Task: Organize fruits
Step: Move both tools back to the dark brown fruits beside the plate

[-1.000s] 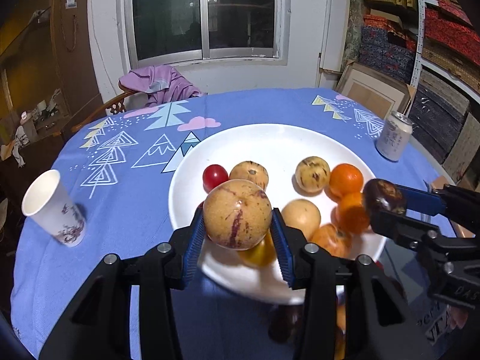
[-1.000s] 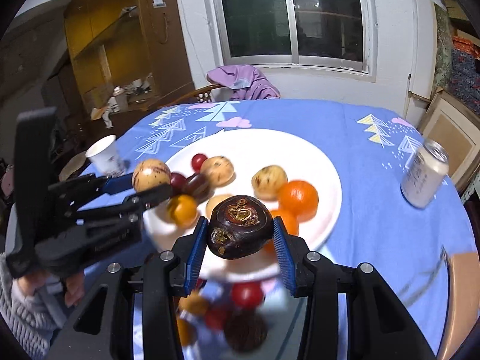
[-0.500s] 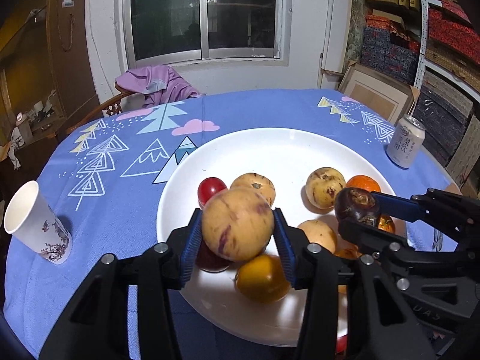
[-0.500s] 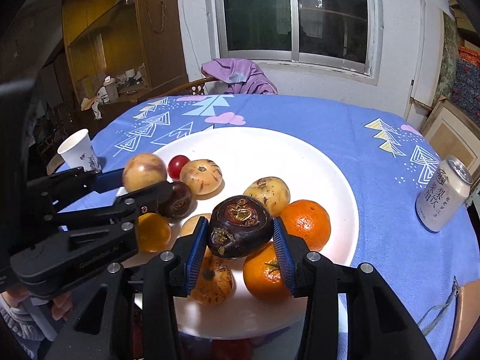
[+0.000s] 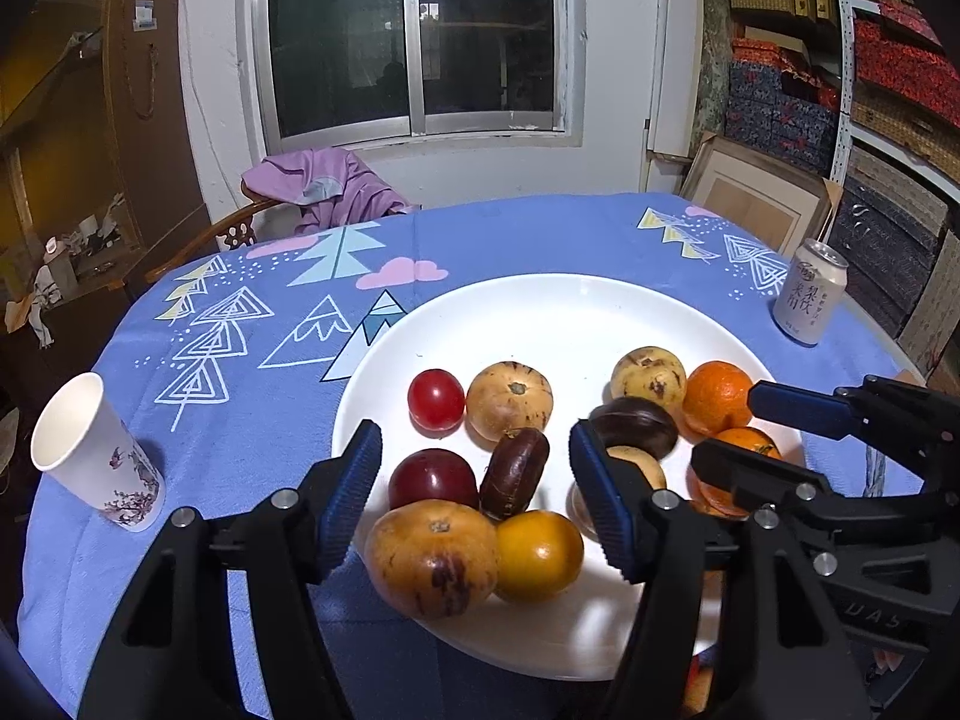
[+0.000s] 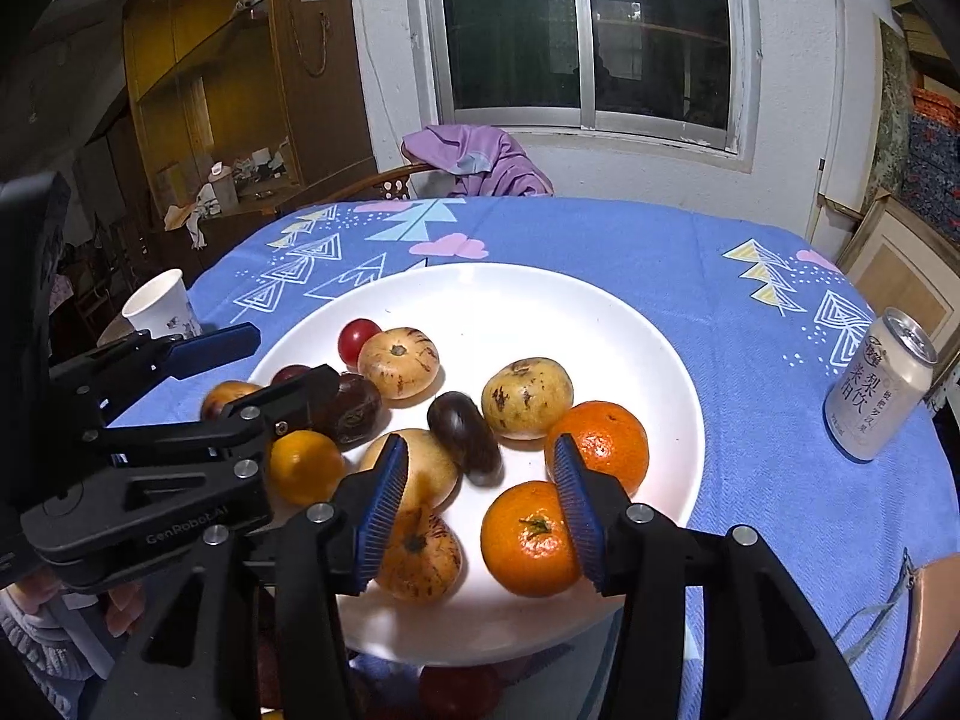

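Fingers: both the left gripper (image 5: pixel 474 480) and the right gripper (image 6: pixel 477 498) gape wide and hold nothing.
Tip: lift straight up off the white plate (image 5: pixel 558 312) so no fruit gets bumped.

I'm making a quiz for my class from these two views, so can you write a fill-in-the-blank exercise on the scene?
1. The fruits lie on a white ____.
2. Both the left hand-held gripper and the right hand-held gripper have their jaws ____.
3. The drink can stands on the ____ tablecloth.
4. The paper cup stands ____ the plate.

Missing words: plate; open; blue; off
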A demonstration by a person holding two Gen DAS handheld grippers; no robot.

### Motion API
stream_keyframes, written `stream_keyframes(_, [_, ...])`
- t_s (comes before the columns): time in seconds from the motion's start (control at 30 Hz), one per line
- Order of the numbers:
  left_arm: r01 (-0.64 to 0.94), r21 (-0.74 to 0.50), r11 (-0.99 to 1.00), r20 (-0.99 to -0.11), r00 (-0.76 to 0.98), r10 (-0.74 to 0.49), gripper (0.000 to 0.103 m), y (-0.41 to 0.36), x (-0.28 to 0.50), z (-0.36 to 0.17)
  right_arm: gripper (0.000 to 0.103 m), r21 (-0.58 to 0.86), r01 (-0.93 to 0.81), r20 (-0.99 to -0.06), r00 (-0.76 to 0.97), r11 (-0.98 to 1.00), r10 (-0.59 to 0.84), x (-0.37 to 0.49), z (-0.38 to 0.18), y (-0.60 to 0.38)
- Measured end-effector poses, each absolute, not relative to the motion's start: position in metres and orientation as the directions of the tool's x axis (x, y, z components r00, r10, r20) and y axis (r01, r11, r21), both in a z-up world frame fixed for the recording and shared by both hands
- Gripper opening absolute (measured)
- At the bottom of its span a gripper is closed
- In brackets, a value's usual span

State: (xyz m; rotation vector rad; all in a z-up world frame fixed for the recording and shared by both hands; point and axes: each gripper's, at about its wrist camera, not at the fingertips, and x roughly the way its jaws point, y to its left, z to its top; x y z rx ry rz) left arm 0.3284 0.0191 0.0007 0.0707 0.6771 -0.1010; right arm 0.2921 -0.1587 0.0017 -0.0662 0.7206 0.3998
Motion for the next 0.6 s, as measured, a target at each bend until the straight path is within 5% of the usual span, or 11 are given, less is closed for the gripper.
stream_keyframes(0.6, [0.098,0.038,0.995,-0.643,0.764,-0.050,0.068,0.030,0.257,0.000,0.053,0.155,-0.373,-0.608,0.694,0.915,0.386,0.226,0.017,-0.190])
